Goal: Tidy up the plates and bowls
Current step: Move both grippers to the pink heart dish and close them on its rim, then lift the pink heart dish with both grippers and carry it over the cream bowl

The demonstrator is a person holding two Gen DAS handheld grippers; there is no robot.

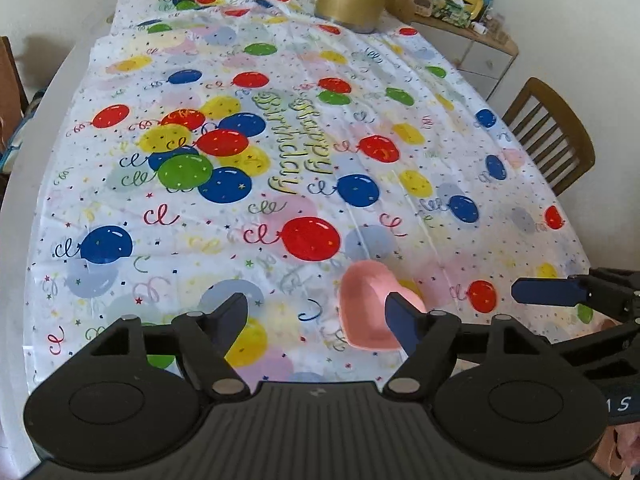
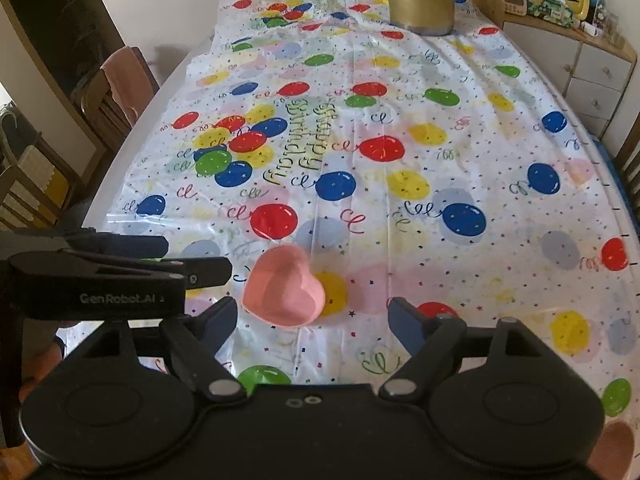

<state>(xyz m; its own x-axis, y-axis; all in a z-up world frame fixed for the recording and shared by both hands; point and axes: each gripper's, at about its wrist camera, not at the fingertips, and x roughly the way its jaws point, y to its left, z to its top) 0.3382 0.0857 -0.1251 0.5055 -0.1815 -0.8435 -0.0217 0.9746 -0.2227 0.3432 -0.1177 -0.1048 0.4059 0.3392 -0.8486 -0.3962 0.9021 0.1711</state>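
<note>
Wooden chair (image 1: 550,136) beside cluttered cabinet (image 1: 478,54).

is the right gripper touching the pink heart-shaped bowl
Apart. The right wrist view shows the pink heart-shaped bowl lying ahead of the open right gripper, tablecloth visible between it and both fingers.

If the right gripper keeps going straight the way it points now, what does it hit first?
Probably the pink heart-shaped bowl, which lies just ahead of the open right gripper, slightly toward its left finger. Depth is hard to judge; it could meet the balloon tablecloth beside it instead.
</note>
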